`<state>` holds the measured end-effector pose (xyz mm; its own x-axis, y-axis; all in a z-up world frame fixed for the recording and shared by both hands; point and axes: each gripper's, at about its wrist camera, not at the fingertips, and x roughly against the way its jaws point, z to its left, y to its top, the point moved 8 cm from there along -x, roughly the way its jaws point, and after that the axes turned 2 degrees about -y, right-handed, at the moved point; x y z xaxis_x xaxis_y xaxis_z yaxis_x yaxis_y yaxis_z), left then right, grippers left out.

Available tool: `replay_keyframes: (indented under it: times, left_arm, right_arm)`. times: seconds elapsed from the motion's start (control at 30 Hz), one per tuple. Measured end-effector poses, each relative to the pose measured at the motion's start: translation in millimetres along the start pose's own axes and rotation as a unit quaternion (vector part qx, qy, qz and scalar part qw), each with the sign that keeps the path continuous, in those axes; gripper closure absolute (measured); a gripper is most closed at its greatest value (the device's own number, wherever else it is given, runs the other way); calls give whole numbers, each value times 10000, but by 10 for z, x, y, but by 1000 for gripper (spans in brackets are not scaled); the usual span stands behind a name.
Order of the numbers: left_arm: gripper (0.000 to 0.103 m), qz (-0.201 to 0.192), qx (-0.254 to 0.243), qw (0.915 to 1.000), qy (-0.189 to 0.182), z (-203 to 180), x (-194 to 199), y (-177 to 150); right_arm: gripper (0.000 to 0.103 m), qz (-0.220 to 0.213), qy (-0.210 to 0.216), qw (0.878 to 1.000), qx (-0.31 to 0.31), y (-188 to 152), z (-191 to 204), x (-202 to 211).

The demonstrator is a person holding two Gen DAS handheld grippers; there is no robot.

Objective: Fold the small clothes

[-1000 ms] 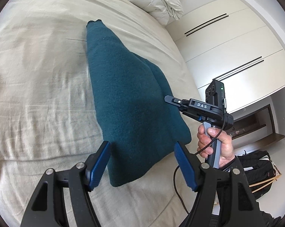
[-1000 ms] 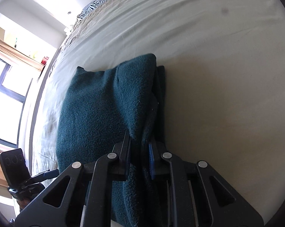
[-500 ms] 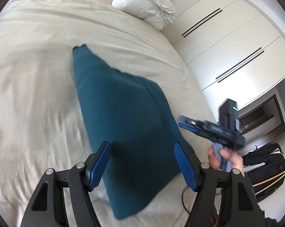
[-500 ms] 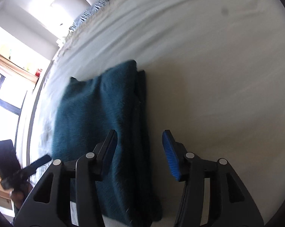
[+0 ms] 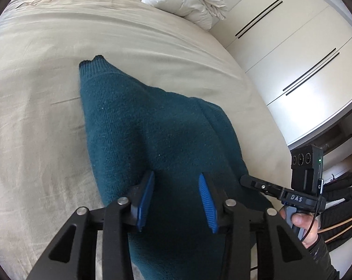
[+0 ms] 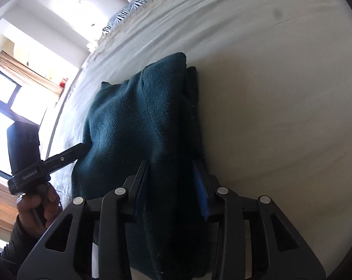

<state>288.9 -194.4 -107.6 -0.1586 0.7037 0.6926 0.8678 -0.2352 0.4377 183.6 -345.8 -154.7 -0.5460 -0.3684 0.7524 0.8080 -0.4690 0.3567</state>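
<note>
Left gripper: jaws closing, blue pads apart, poised over the near end of the garment; contact cannot be confirmed. Right gripper: jaws closing astride the garment's folded right edge, pads not visibly pressing. One teal knitted garment, folded, near the bed's near edge; its near end is hidden behind both grippers. Two grippers, two hands.

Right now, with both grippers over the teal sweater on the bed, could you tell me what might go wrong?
1. Both the left gripper and right gripper are closing over thick folded layers of the teal sweater; either may catch only the top layer.
2. The stacked right-hand edge could slip apart when lifted.
</note>
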Motion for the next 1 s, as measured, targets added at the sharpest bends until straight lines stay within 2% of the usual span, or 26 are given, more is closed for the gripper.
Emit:
replay_keyframes:
  times: [0.07, 0.13, 0.23, 0.33, 0.37, 0.4, 0.47, 0.6, 0.7, 0.8, 0.87, 0.93, 1.0]
  left_arm:
    - [61, -17, -104, 9999, 67, -7, -22, -13]
    - [61, -58, -174, 9998, 88, 4, -26, -33]
    - [62, -122, -176, 9998, 24, 11, 10, -67]
    - [62, -463, 112, 9988, -83, 39, 255, -45]
    - [57, -657, 186, 9977, -43, 65, 361, -37]
    - [42, -841, 266, 9961, 34, 105, 448, -25]
    - [23, -989, 494, 9937, 164, 236, 522, -45]
    - [23, -506, 819, 9952, 150, 407, 343, -225]
    - [23, -127, 945, 9954, -131, 373, 170, -356]
    - [26, 35, 879, 9958, -267, 277, 82, -377]
    - [32, 179, 777, 9967, -182, 248, 24, -398]
    - [38, 263, 699, 9972, -44, 251, -18, -388]
    - [46, 286, 847, 9960, -24, 286, -14, -383]
  right_arm:
    - [59, -30, -207, 9998, 9, -27, -94, 11]
    - [59, -109, -52, 9999, -44, -43, -120, 22]
    - [57, -199, -35, 9998, -49, -48, -165, 76]
    - [56, -351, -6, 9991, -236, 17, -365, 271]
    - [54, -447, 16, 9986, -288, 50, -390, 334]
    - [52, -527, 7, 9979, -368, 89, -422, 395]
    - [42, -526, 47, 9973, -506, 138, -461, 425]
    - [42, -211, 289, 9976, -592, 163, -410, 268]
    - [42, 69, 313, 9978, -585, 204, -339, 17]
    - [42, 152, 320, 9978, -554, 265, -286, -64]
    - [51, 366, 390, 9978, -381, 248, -185, -111]
    - [55, 561, -18, 9984, 111, 175, -120, -131]
    - [62, 577, -181, 9979, 218, 161, -68, -147]
